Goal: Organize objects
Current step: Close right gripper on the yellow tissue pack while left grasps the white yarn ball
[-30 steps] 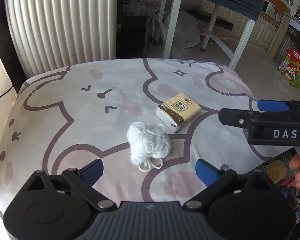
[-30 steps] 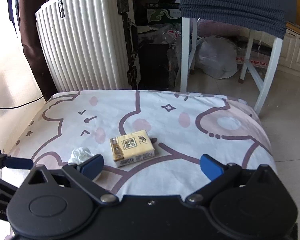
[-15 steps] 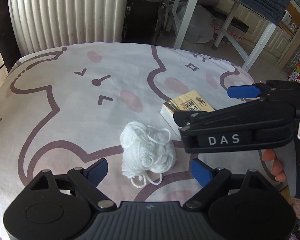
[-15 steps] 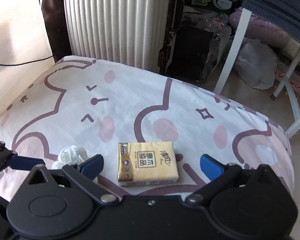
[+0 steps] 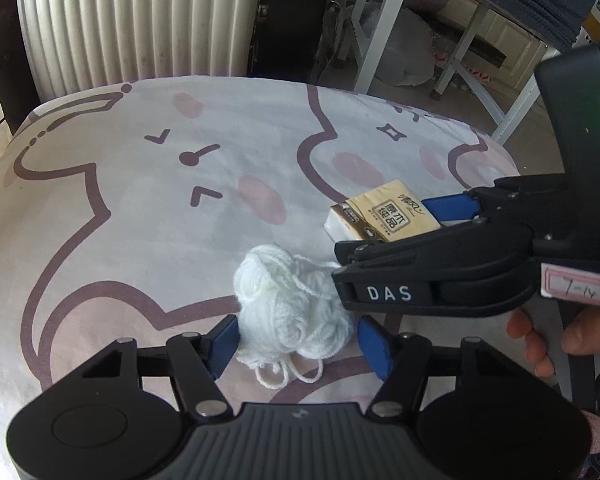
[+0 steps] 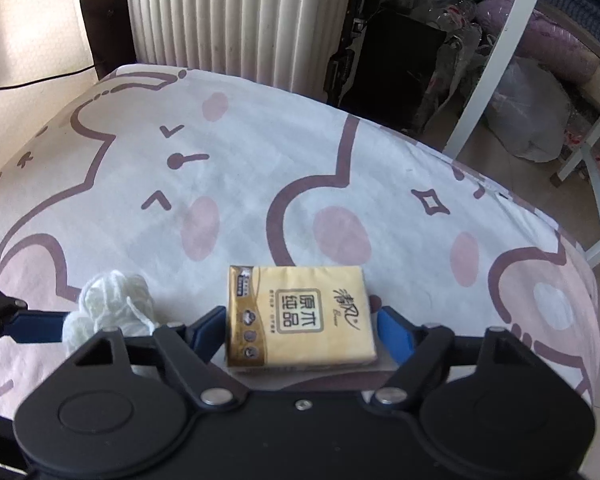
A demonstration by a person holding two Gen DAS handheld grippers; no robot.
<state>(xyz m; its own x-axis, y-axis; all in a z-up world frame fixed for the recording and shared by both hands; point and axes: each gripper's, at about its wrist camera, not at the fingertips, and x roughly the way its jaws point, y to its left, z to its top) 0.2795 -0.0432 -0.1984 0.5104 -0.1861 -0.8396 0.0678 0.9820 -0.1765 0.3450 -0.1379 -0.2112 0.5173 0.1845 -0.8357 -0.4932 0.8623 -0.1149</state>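
Currently we find each tool already straddling its own object on the bed [image 5: 140,216]. The left tool [image 5: 296,342] has just been closing: its blue pads flank the white yarn ball [image 5: 292,308], the left pad touching the strands, the right pad just beside them, so we judge no firm clamp yet. The right tool [image 6: 302,330] has likewise been closing around the yellow tissue pack [image 6: 300,316], which lies flat with its long axis running across the jaws; narrow gaps show on both sides. The pack sits just beyond the yarn, to its right. Each object is nearer its own hand, so we expect no crossing.
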